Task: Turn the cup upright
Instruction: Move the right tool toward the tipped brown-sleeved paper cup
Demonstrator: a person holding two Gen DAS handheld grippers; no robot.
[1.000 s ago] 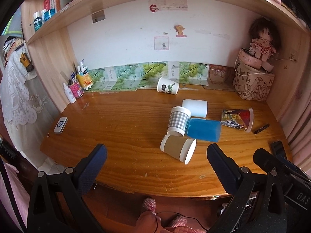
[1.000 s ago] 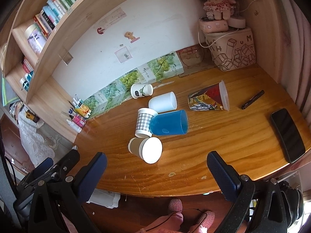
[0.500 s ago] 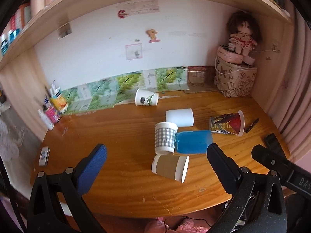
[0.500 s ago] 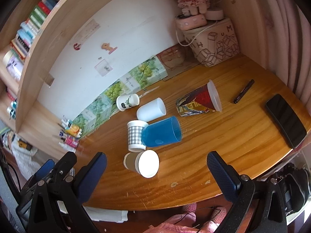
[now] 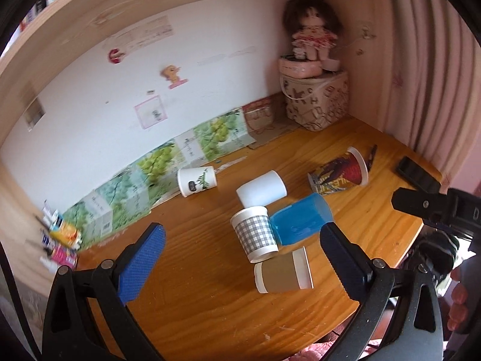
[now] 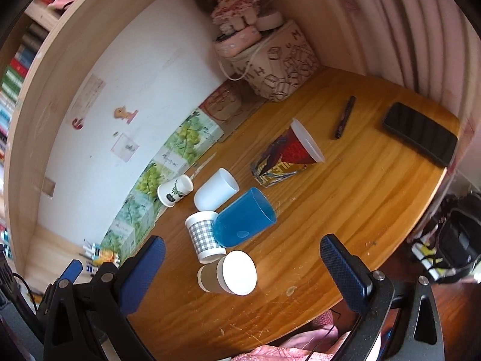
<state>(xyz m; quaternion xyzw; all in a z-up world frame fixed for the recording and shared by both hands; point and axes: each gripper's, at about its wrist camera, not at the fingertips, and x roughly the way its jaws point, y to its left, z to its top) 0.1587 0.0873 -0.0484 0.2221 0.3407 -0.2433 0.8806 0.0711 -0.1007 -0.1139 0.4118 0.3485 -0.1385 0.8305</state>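
Observation:
Several cups lie on their sides on the wooden desk (image 5: 195, 294): a brown paper cup (image 5: 282, 273) (image 6: 227, 273) nearest me, a blue plastic cup (image 5: 300, 219) (image 6: 243, 219), a plain white cup (image 5: 261, 188) (image 6: 215, 194), a white cup with a leaf print (image 5: 197, 180) (image 6: 174, 191) and a red printed cup (image 5: 339, 171) (image 6: 288, 158). A grey checked cup (image 5: 255, 234) (image 6: 204, 236) stands mouth down against the blue cup. My left gripper (image 5: 240, 261) is open and empty above the desk's front. My right gripper (image 6: 240, 270) is open and empty, with the brown cup between its fingers in view.
A black phone (image 6: 421, 134) and a black pen (image 6: 344, 117) lie at the right of the desk. A patterned bag (image 6: 273, 66) with a doll (image 6: 231, 3) on top stands in the back right corner. Small bottles (image 5: 57, 240) stand at the back left.
Both grippers have swung to the right and moved closer over the desk. The cups have not moved. Both grippers stay open.

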